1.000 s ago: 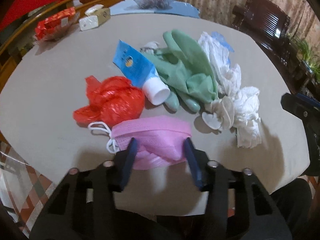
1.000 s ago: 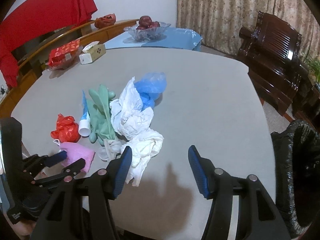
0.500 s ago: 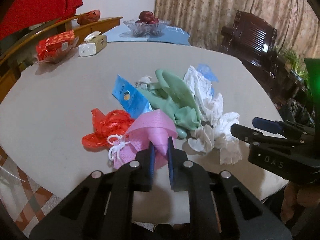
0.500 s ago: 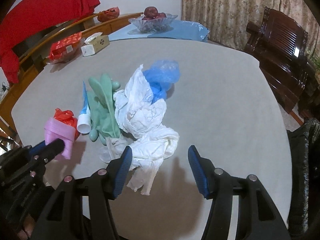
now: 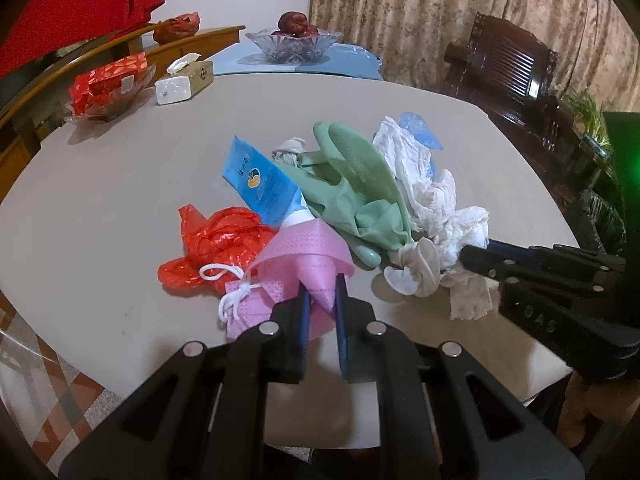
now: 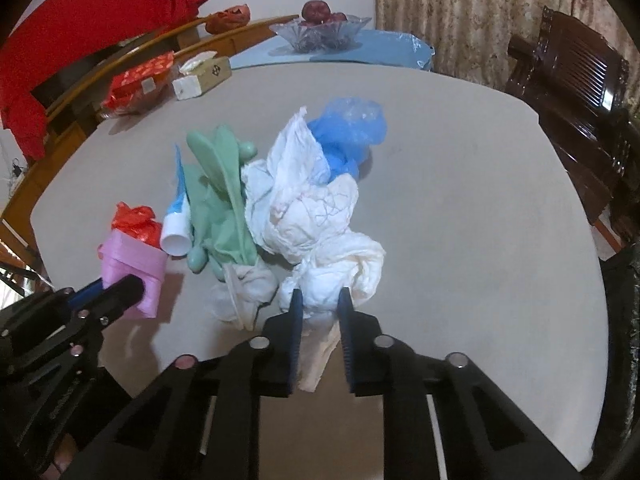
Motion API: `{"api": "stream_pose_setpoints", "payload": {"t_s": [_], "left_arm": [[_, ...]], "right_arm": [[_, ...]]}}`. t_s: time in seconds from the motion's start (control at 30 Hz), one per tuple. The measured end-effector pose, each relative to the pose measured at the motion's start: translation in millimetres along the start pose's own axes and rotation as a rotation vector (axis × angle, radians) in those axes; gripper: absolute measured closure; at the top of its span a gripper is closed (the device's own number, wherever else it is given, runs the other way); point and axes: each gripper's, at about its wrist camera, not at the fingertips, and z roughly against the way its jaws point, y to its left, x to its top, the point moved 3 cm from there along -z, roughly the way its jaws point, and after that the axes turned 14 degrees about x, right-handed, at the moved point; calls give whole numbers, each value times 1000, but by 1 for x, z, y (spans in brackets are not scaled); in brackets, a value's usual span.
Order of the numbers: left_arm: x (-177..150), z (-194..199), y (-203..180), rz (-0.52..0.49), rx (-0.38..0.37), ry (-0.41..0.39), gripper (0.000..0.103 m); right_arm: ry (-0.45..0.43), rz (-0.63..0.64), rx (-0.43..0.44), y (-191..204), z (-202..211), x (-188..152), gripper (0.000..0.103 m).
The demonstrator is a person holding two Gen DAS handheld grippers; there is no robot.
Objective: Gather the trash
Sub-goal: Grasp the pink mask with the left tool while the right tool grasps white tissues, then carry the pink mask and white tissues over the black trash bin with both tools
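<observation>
Trash is still being gathered; nothing is seen as binned yet. Pink face mask (image 5: 304, 268) is being pinched by the left gripper (image 5: 320, 300), jaws pressed together on a fold, and is being lifted at the near table (image 5: 100, 208) edge. Crumpled white paper (image 6: 320, 240) is being clamped by the right gripper (image 6: 319, 312), whose jaws are closing with a wad between them. Still being left on the table, clustered together: red plastic bag (image 5: 216, 248), blue tube (image 5: 260, 184), green rubber gloves (image 5: 356, 188), blue plastic bag (image 6: 348, 128), and a small whitish wad (image 5: 416, 272). Black bin bag (image 6: 624, 340) is being glimpsed at the right edge, well apart from the pile. Task is judged as barely started.
</observation>
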Motion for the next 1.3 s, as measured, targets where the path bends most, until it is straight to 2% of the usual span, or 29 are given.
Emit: {"api": "stream_pose_setpoints", "payload": {"t_s": [0.53,0.73,1.03,1.3], "left_arm": [[8,52,-19,-1,-7,-73,93],[19,72,-36,11,-9,-92,93],[31,96,-89,3,-44,-101,93],[35,119,-170,-53,-125,-117,93]], "right_arm": [[-111,14,3,0,90,7,87],[-150,11,-18,-15,126,7,86],[-191,-10,-76,-55,175,5,86],[-214,-41,-156,-114,228,-8,86]]}}
